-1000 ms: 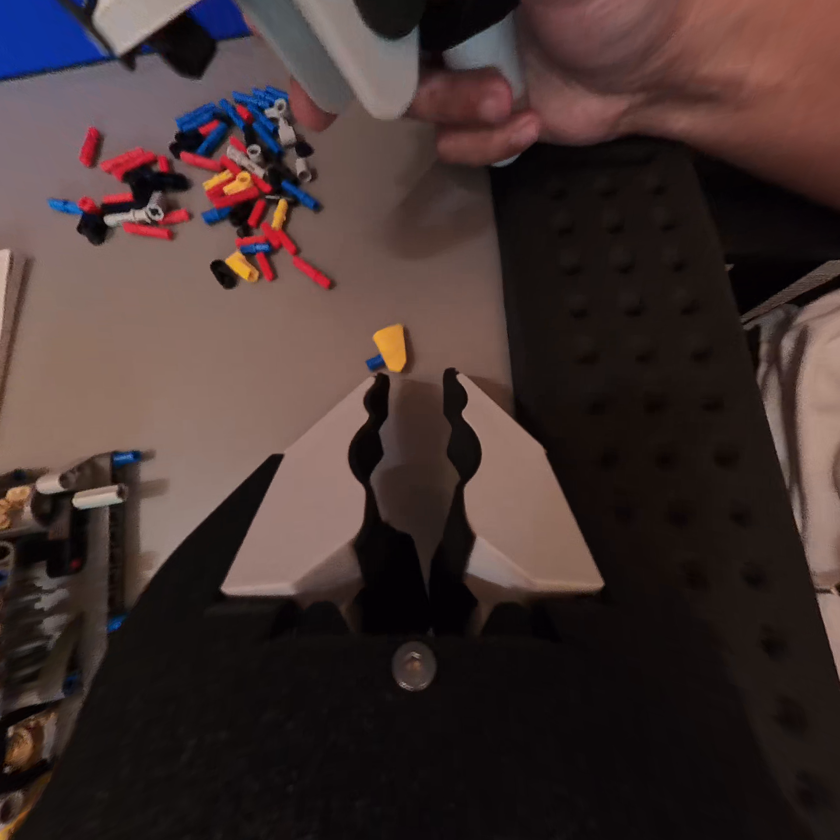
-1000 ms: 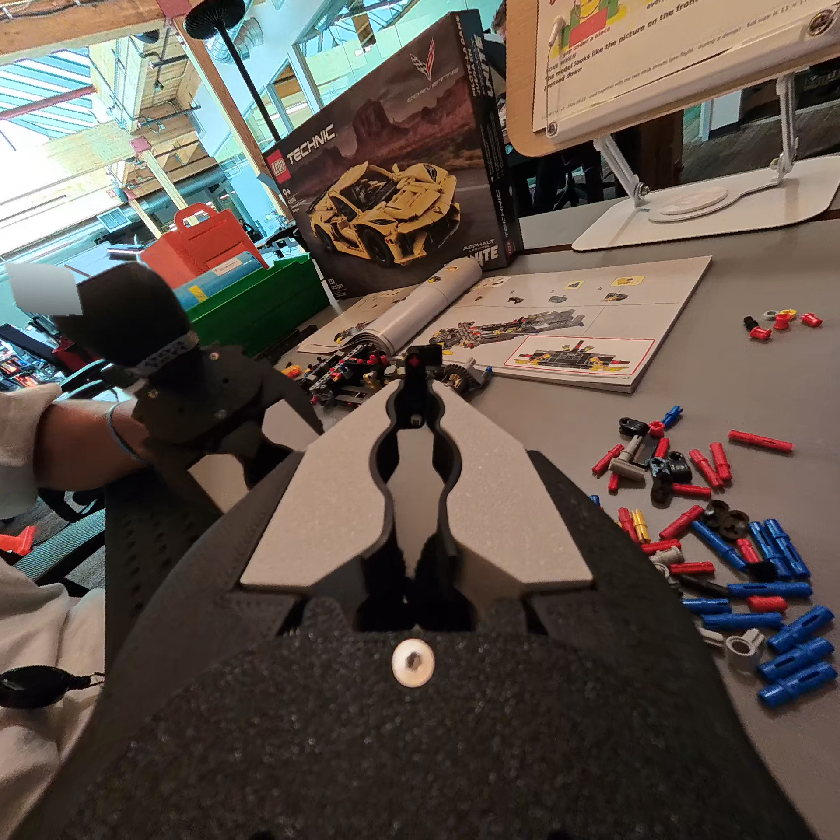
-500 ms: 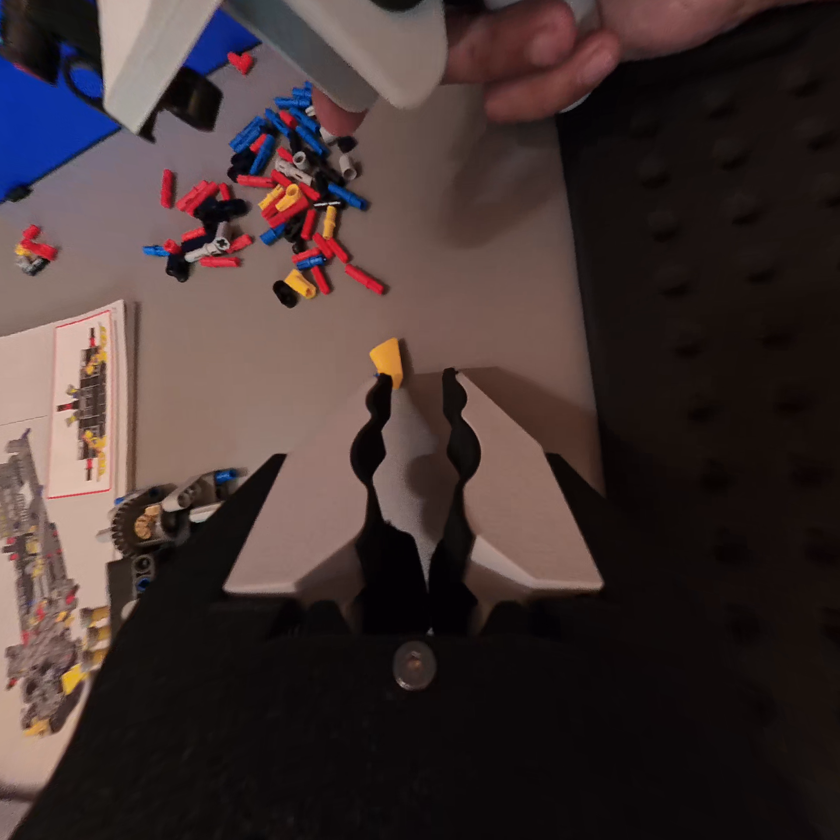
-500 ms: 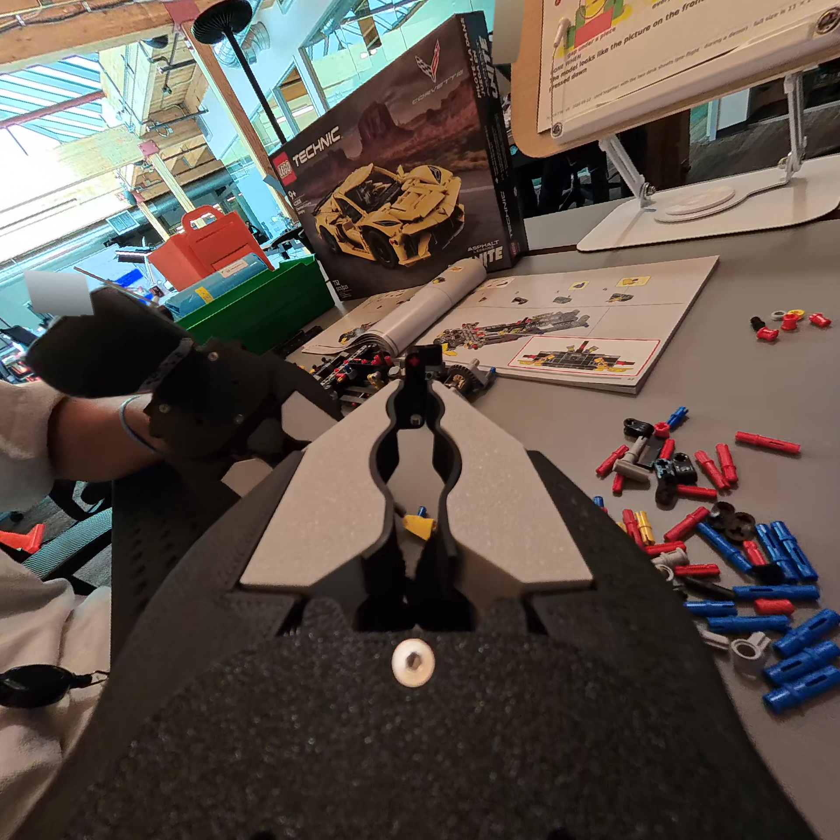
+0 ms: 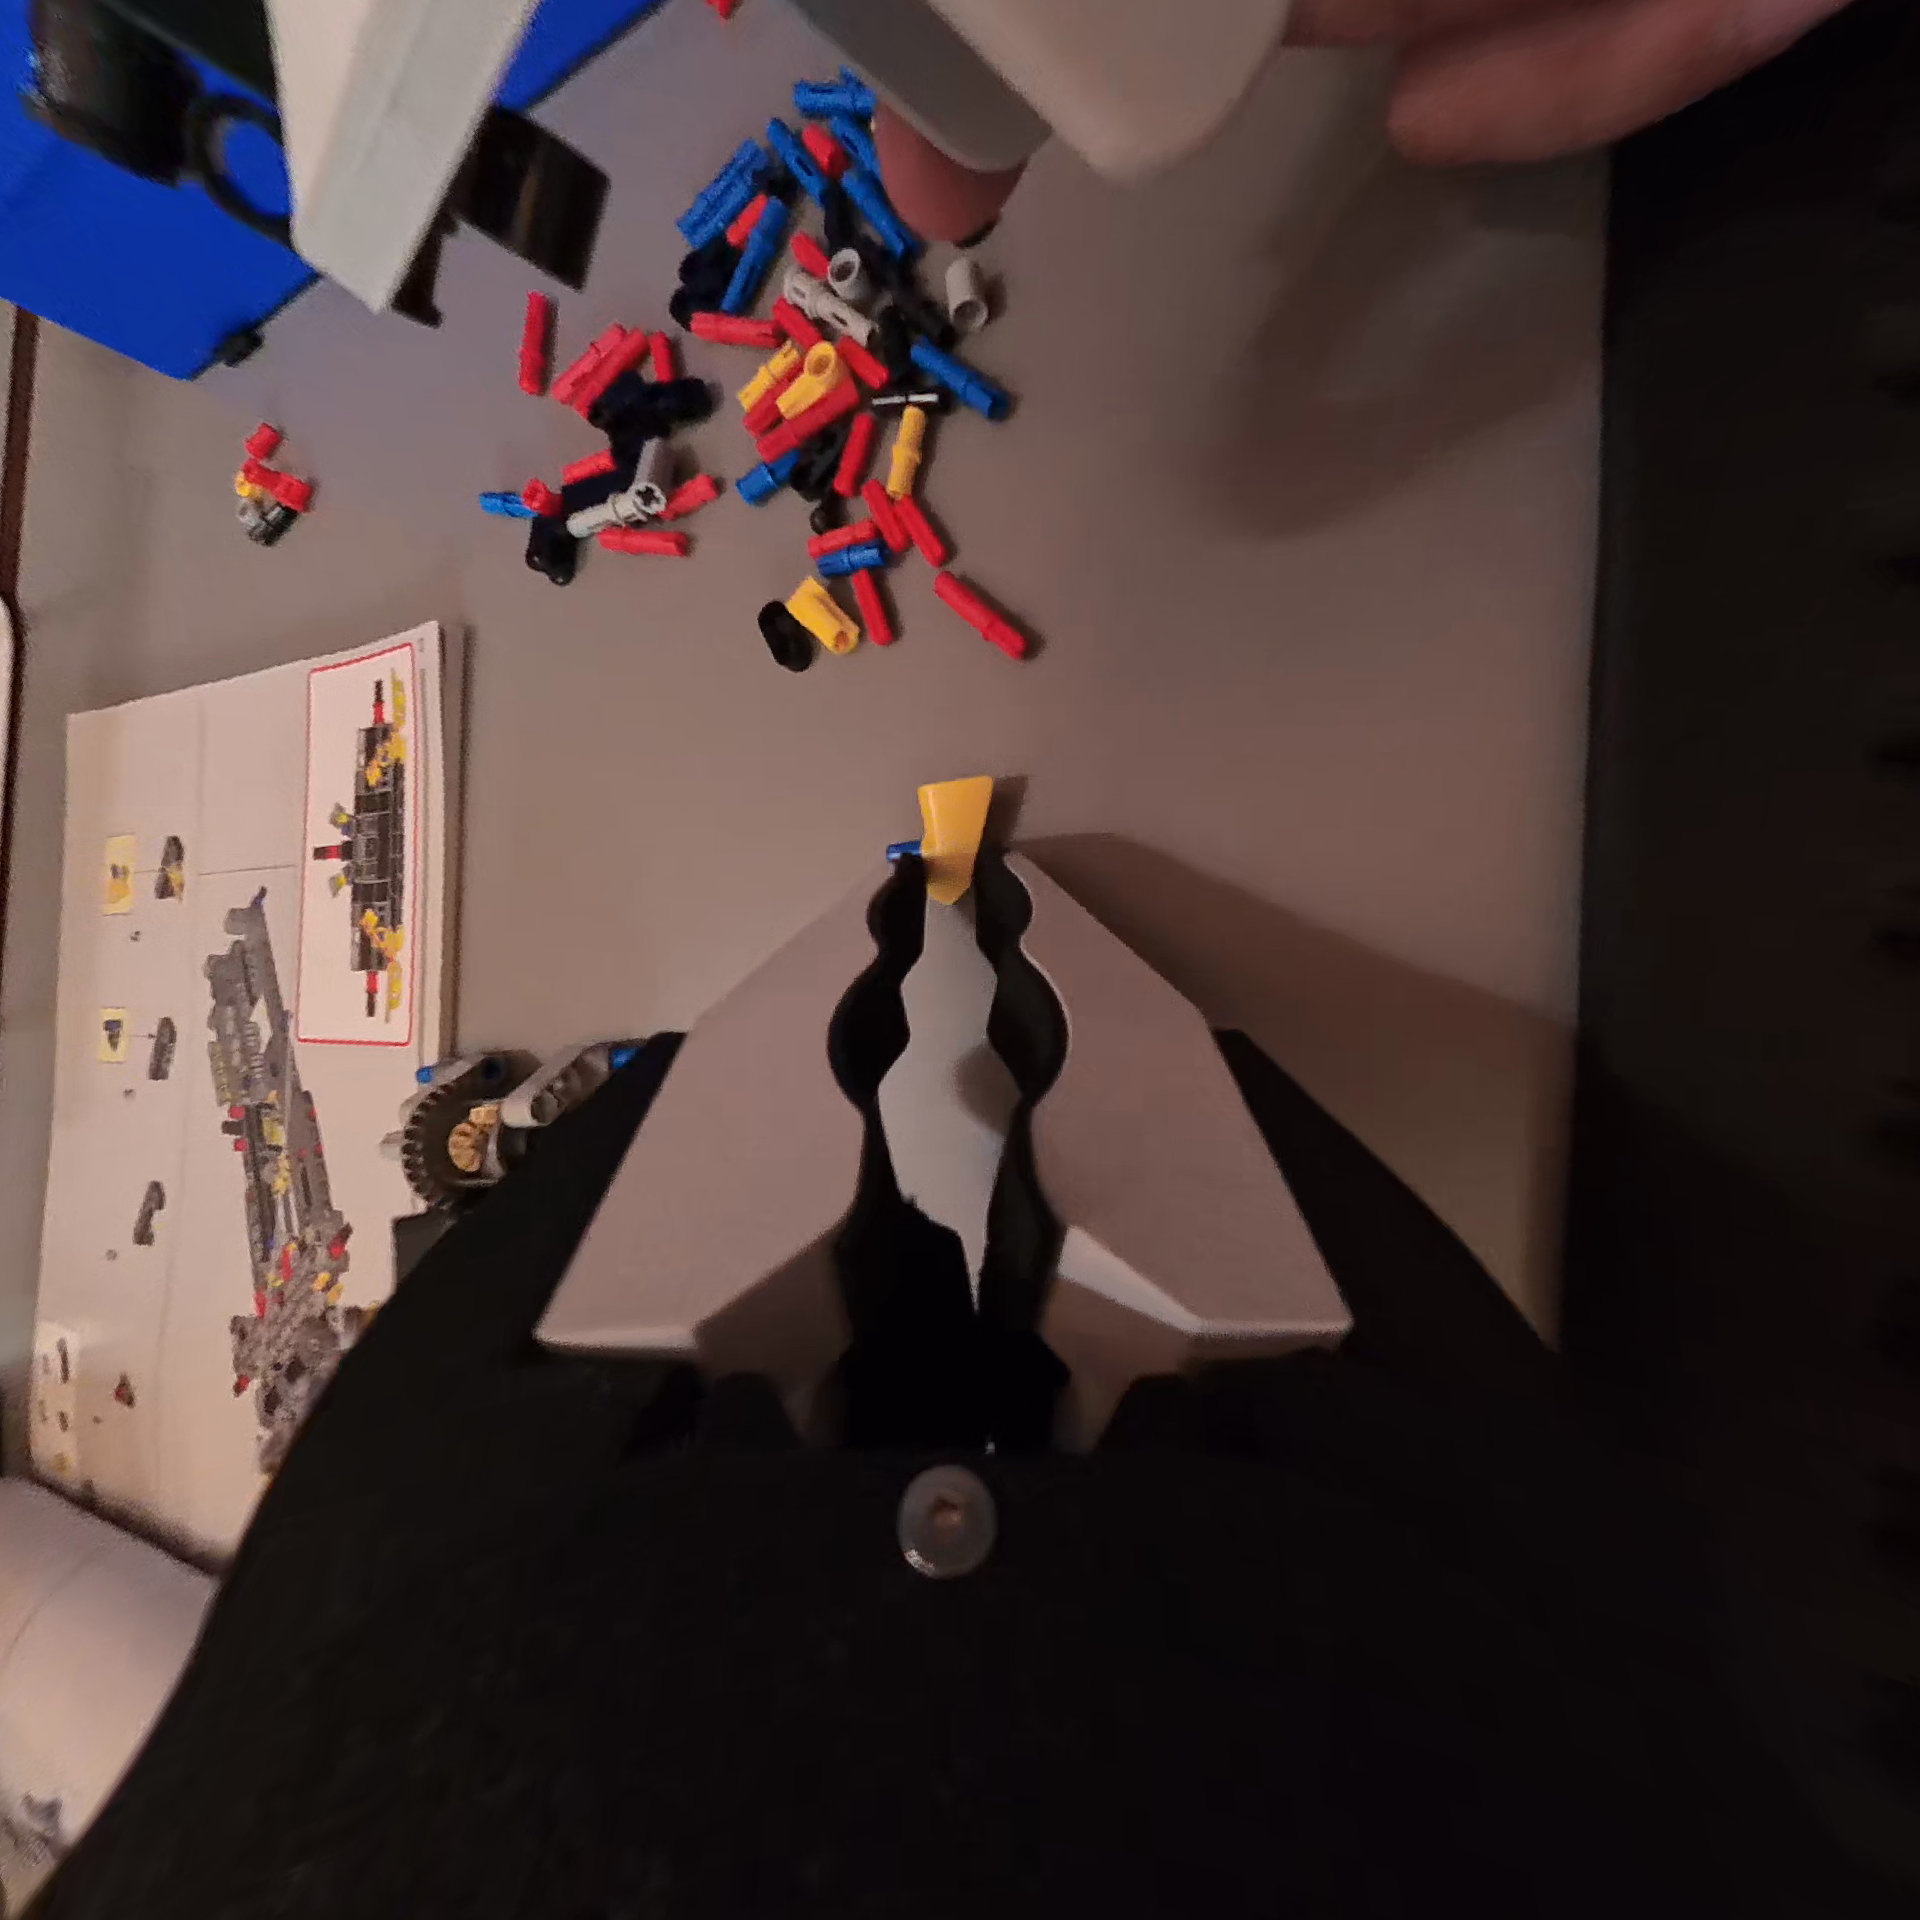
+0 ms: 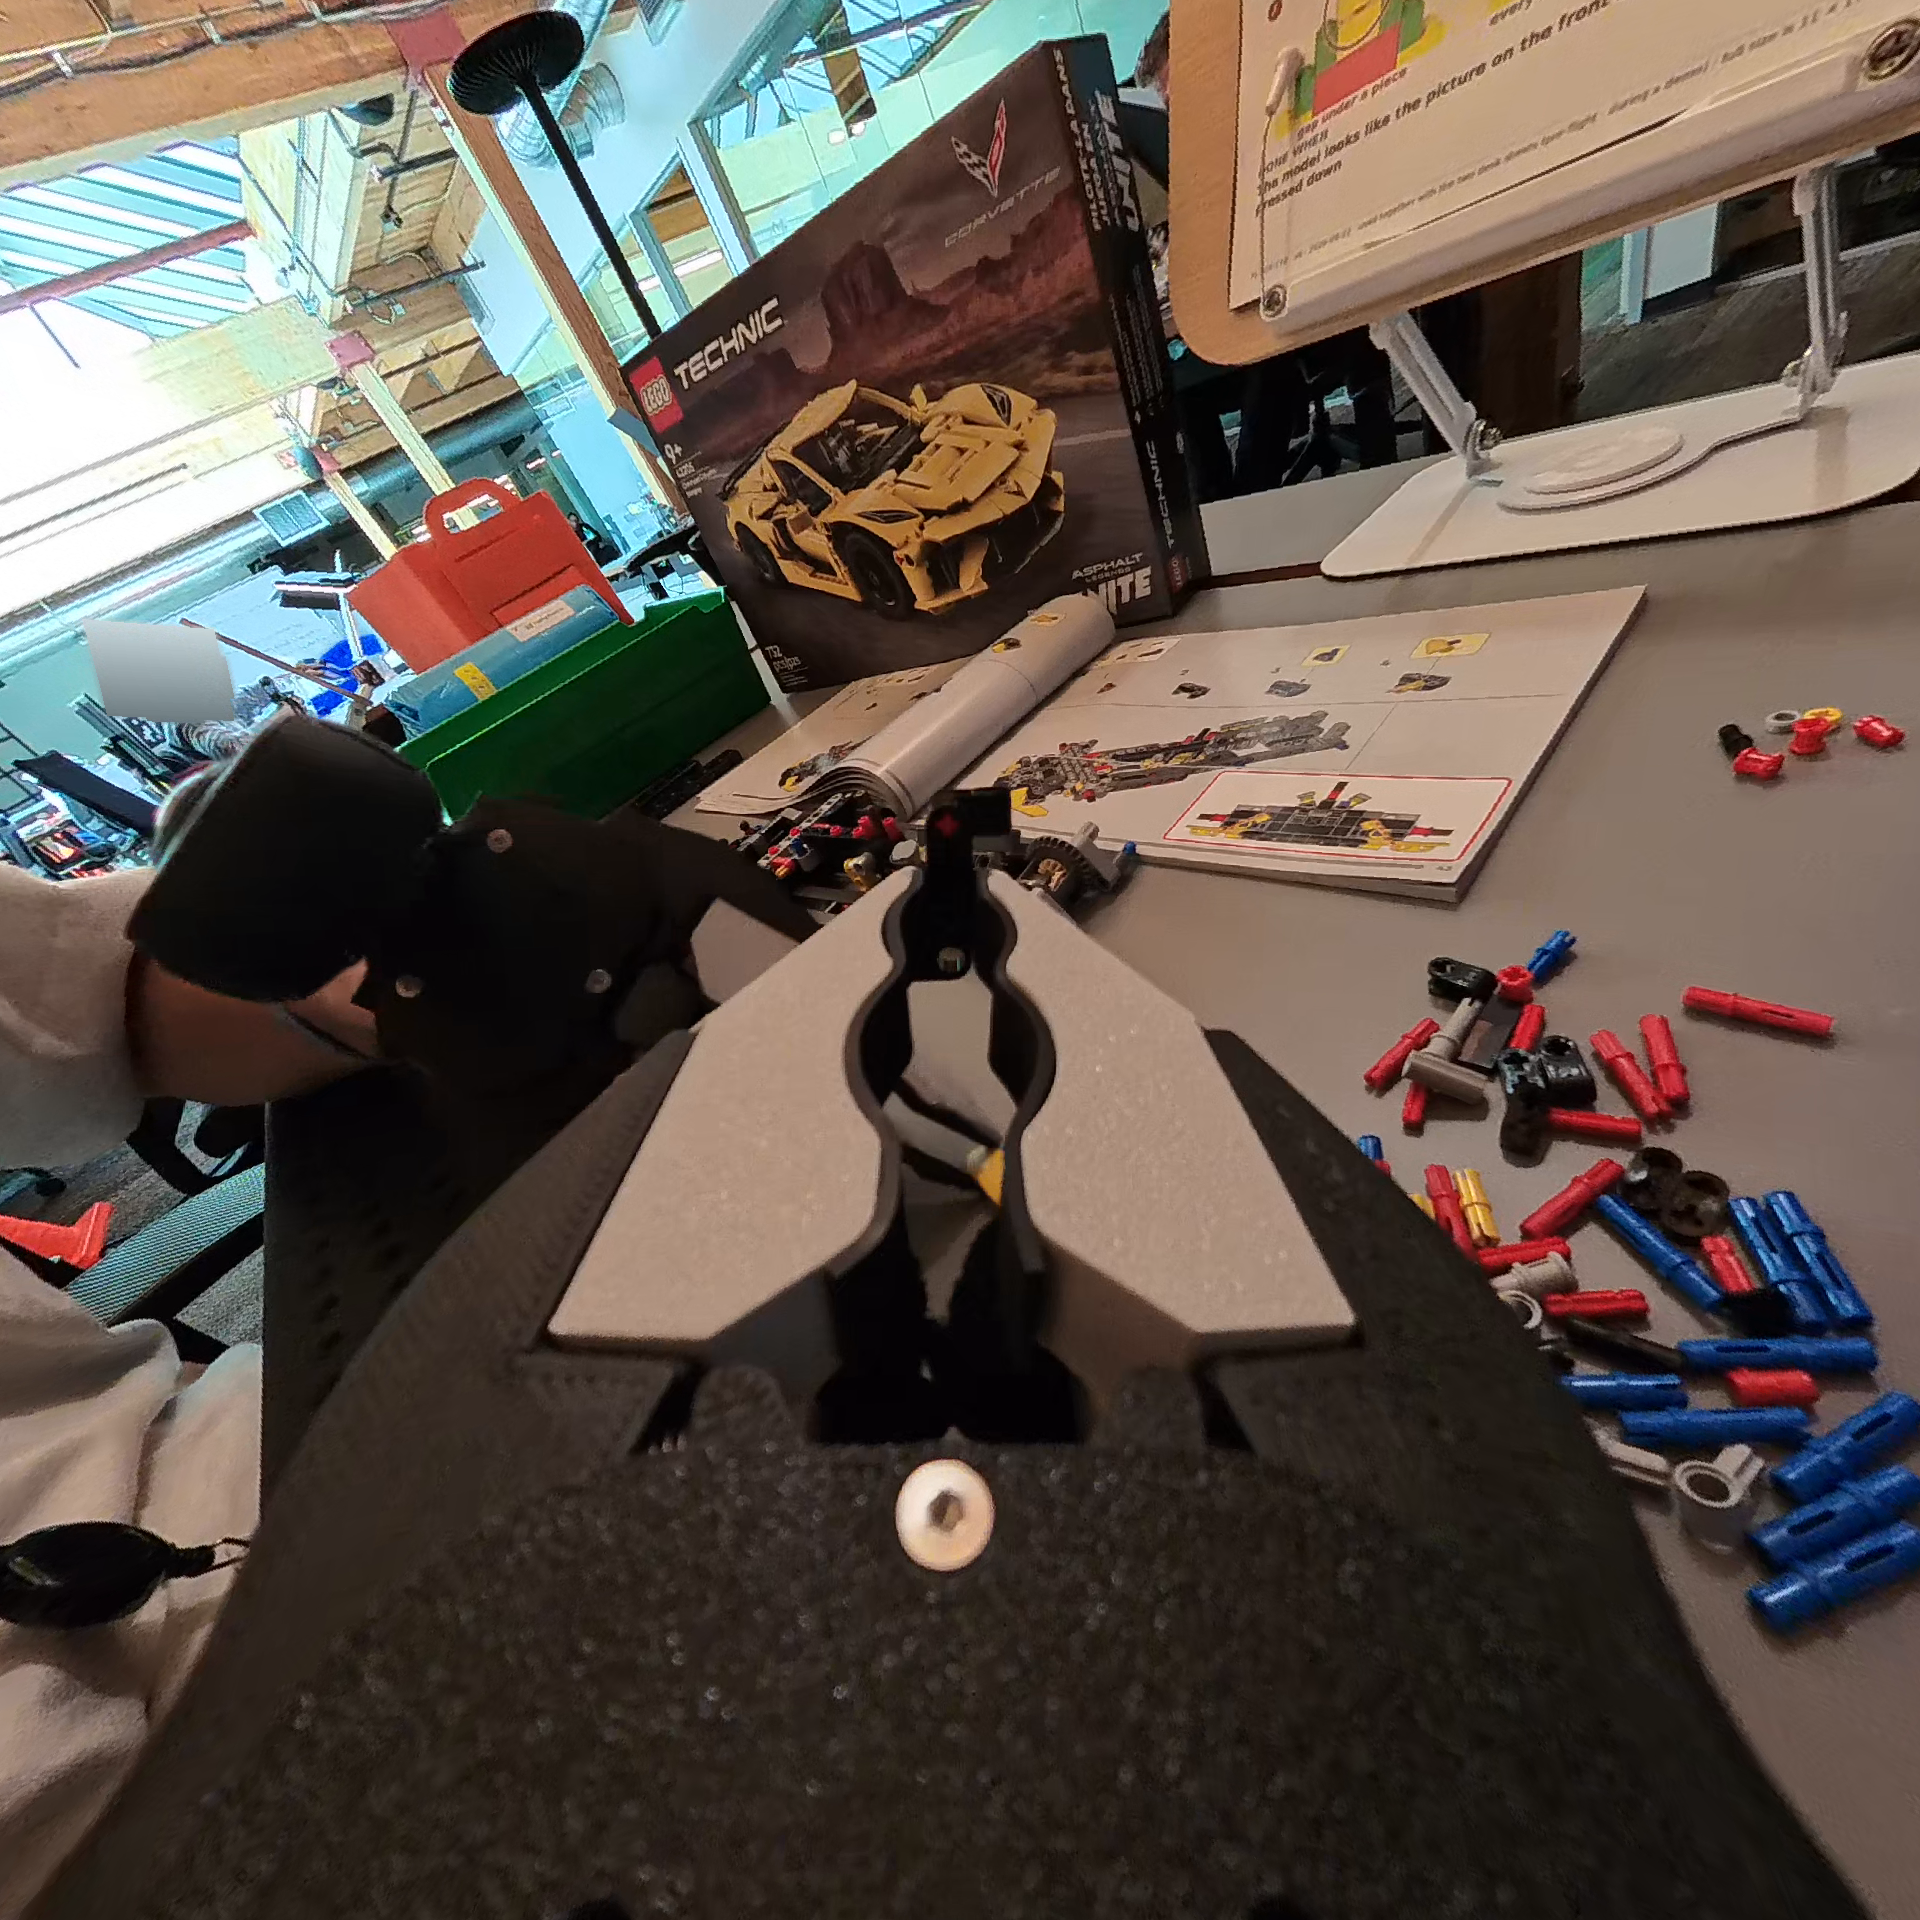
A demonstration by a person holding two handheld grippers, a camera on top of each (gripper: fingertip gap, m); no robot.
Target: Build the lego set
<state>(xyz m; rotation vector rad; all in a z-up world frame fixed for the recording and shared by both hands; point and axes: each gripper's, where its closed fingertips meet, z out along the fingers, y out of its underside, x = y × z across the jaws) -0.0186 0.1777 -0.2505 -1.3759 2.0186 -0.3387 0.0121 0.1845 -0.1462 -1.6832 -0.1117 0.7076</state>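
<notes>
Left gripper [image 5: 948, 868] is pinched shut on a small yellow piece [image 5: 952, 831] w/ a blue pin, just above the table [image 5: 1195, 582]. Right gripper [image 6: 948, 894] is clamped on a black piece [image 6: 961, 831] w/ a red pin. Both prob light, hard, slick plastic, so grab the flat sides, not the pins.

1. A dark box [image 6: 935, 416] showing a yellow sports car stands at the back of the table; it carries white lettering, a small red logo patch and an emblem on its front and side.
2. A white sheet [image 6: 1558, 125] clipped to a stand [image 6: 1621, 468] carries printed lines.
3. The open instruction booklet [image 6: 1299, 748] shows diagrams; any print on it is too small to read.
4. Small labels sit on a blue packet [image 6: 499, 665] in the green bin [image 6: 623, 717].
</notes>
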